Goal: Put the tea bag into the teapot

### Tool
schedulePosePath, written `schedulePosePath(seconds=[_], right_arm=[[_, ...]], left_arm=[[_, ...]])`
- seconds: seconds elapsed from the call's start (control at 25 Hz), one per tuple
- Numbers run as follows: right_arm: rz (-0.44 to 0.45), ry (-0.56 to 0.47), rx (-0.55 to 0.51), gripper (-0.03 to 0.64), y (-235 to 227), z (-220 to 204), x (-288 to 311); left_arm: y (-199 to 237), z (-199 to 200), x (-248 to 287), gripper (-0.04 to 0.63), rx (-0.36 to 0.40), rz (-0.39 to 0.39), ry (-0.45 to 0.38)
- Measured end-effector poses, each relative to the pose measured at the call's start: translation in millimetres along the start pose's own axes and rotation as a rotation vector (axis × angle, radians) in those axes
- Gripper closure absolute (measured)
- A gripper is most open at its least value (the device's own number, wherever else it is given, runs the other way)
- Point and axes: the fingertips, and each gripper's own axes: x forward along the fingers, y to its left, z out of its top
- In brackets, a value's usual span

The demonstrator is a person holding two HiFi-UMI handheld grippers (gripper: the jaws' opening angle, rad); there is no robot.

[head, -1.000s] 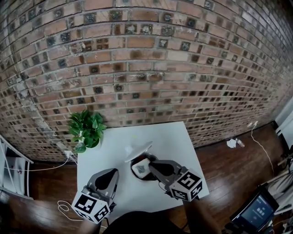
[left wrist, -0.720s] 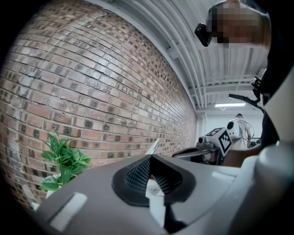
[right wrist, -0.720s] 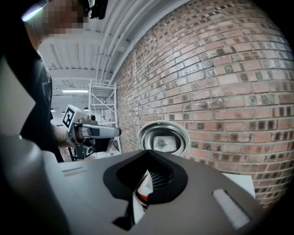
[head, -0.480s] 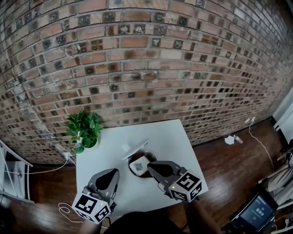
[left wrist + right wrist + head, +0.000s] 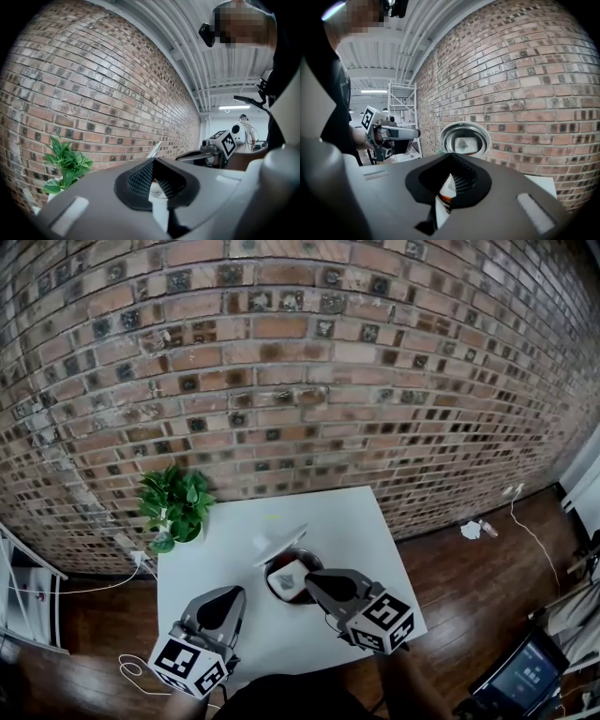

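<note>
Two grippers over table (image 5: pixel 356 531). Left gripper (image 5: pixel 230 597): jaws together, empty, apart from teapot (image 5: pixel 277 595). Right gripper (image 5: pixel 311 578): closed on tea bag (image 5: pixel 289 577), held at teapot mouth. Lid (image 5: pixel 281 545) tilted up behind. Plant (image 5: pixel 176 505) at corner.

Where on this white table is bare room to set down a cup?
The far right corner of the white square table, beyond the dark round teapot, is bare; so is the strip between the green potted plant and the teapot. The left gripper and right gripper crowd the front.
</note>
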Motion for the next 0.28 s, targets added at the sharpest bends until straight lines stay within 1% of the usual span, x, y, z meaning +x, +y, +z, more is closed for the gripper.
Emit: schedulePosePath(seconds=[0.28], right_arm=[[-0.015,0.011,0.005,0.615,-4.1,-1.8,3.0]], left_arm=[[3.7,-1.4,-0.9,0.589,0.000,0.006,0.001]])
